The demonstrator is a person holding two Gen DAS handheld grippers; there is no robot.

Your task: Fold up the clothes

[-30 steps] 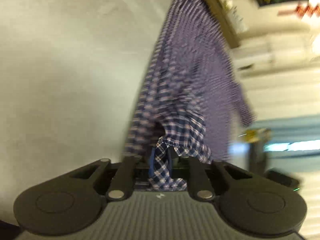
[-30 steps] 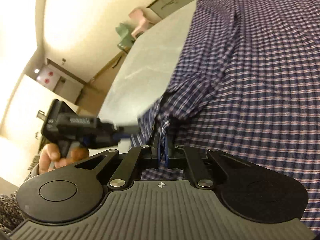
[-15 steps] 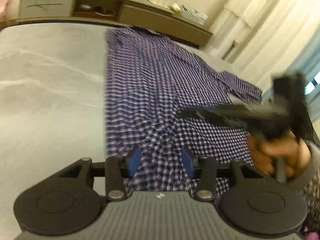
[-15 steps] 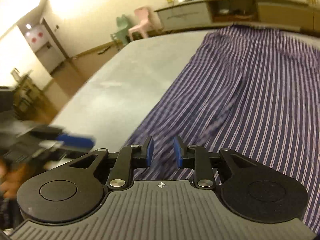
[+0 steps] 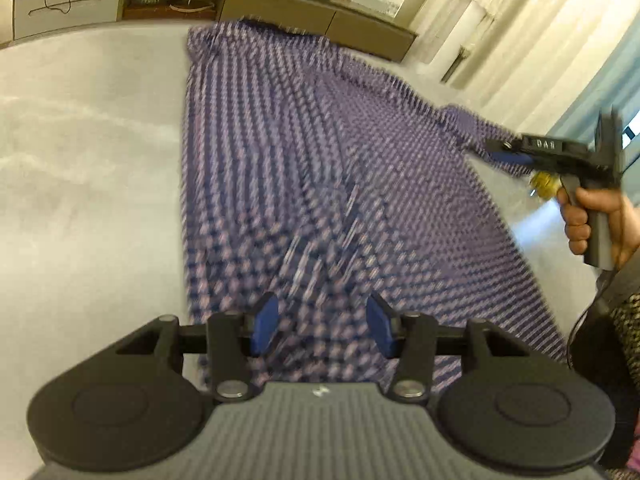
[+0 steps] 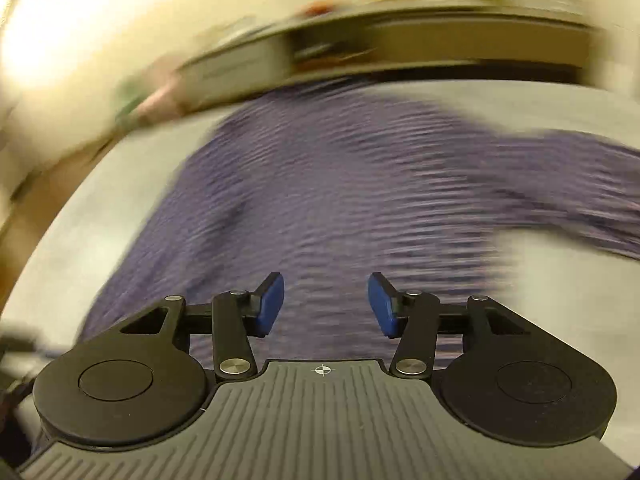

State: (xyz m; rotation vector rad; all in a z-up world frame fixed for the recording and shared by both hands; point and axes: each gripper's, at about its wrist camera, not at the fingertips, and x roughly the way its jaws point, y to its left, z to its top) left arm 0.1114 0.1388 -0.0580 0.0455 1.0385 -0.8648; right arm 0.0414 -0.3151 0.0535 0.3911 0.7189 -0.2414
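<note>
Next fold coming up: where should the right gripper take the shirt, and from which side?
Best guess: take the sleeve near its end, coming from the right. The shirt lies flat on the grey surface and that sleeve sticks out sideways from the body. The right gripper is open, already out that way.

Left wrist camera sat behind its spread fingers (image 5: 322,330), low over the near hem of the checked shirt (image 5: 304,168), facing along it toward the sideboard (image 5: 276,4). Right wrist camera, badly blurred, looked past its own fingers (image 6: 326,305) over the same shirt (image 6: 340,184) toward the same sideboard (image 6: 420,46).
</note>
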